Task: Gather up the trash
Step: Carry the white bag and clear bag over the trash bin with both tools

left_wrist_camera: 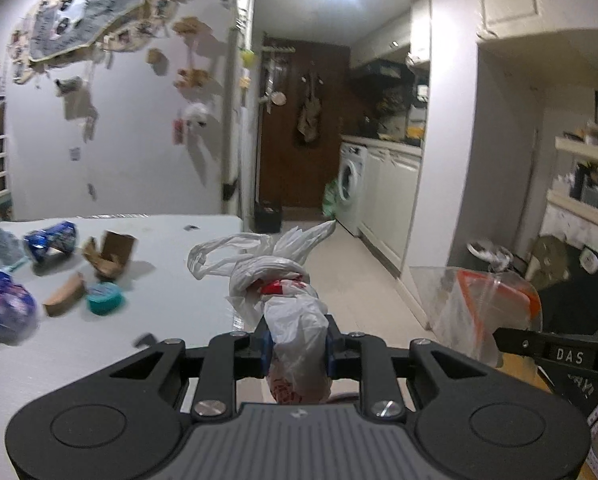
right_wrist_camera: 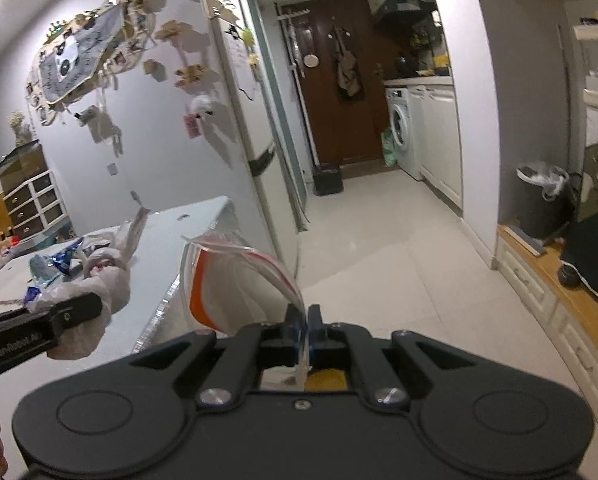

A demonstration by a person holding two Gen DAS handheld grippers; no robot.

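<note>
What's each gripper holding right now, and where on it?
Left gripper: knotted white bag, clamped across its bunched body. Right gripper: clear zip bag, pinched by its edge, near the zip strip.

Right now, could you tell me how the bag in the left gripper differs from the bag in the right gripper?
The white plastic bag in the left gripper is opaque, crumpled and knotted; the clear zip bag in the right gripper is see-through, flat and has an orange band. The white bag looks stuffed; the zip bag looks empty. Both are clamped between shut jaws.
</note>
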